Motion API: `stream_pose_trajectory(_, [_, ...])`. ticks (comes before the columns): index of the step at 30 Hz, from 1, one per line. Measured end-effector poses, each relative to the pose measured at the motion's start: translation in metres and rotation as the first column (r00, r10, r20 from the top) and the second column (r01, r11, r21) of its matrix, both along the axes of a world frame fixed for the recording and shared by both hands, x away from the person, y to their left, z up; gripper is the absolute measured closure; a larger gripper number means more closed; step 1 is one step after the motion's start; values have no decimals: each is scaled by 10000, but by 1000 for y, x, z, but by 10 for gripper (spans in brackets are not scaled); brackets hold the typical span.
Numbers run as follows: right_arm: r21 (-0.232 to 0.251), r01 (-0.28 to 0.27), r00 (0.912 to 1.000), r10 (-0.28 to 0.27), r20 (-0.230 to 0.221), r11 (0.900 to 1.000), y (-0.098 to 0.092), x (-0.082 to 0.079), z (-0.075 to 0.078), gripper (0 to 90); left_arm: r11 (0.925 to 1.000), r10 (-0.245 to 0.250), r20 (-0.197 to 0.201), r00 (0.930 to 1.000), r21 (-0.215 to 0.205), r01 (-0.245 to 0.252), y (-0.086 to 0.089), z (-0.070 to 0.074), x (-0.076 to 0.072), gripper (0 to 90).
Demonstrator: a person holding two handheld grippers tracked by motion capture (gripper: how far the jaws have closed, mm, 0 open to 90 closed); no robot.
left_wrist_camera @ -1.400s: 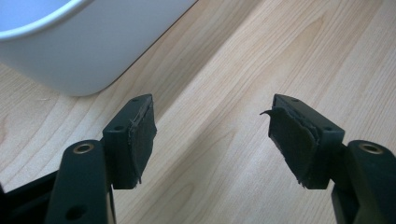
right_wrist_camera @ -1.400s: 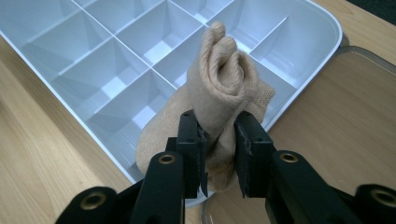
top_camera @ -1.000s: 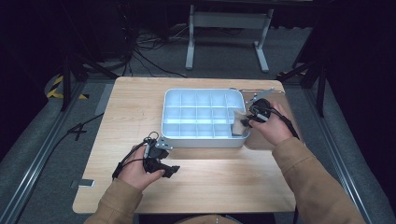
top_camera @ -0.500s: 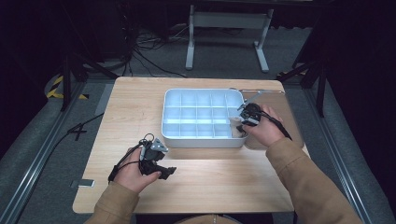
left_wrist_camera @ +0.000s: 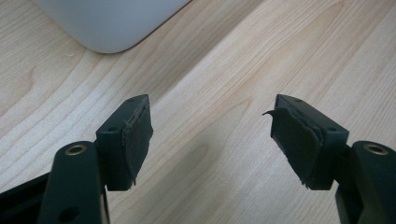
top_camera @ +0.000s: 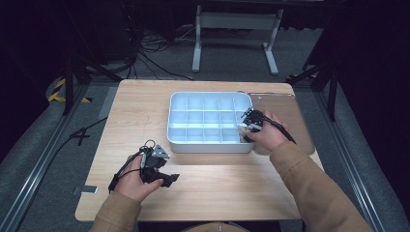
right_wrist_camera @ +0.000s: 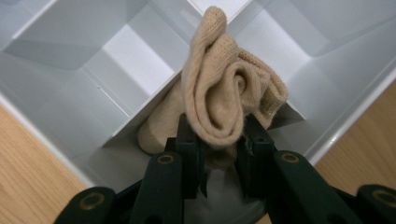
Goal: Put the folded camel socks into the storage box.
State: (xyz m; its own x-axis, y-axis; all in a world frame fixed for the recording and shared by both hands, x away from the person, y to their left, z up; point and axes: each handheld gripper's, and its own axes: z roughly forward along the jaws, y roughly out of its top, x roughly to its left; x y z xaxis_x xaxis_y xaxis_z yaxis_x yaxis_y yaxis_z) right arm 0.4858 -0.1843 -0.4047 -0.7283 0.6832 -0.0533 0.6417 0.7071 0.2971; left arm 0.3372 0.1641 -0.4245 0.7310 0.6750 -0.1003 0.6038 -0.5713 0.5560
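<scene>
Right now the right gripper (right_wrist_camera: 218, 140) has its jaws pinched on a rolled beige sock (right_wrist_camera: 229, 98): both pads press into the lower part of the roll, most of the bundle bulges out past the tips, and a looser fold sticks up beyond that. Sock sits over a corner compartment of the white divided tray (right_wrist_camera: 70, 74), its lower end down inside the cell against the divider wall, the tray's outer rim just beside it with bare wood showing past the rim. High view puts that gripper (top_camera: 249, 124) at the tray's (top_camera: 193, 142) near right corner, hand wrapped around it, gripper angled into the tray. Left gripper (left_wrist_camera: 212, 140): jaws spread wide, nothing between the pads, just the wooden table (left_wrist_camera: 233, 60) under them, with a rounded tray corner (left_wrist_camera: 107, 28) well ahead. High view has it (top_camera: 162, 173) low over the table, in front of the tray's near left side and apart from it.
</scene>
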Motion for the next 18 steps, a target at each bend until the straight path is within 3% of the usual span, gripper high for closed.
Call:
stream_pose_trajectory(7, [-780,-211,9997,199,-162,9967,12,2,-11,740,9999,-90,39,10000,-80,90,-2,1,1,298])
stream_pose_trajectory(18, [-95,-72,9999,71,-150,9999,6,1,-9,708,9996,-254,-75,9996,-87,254,-7,0,7,295])
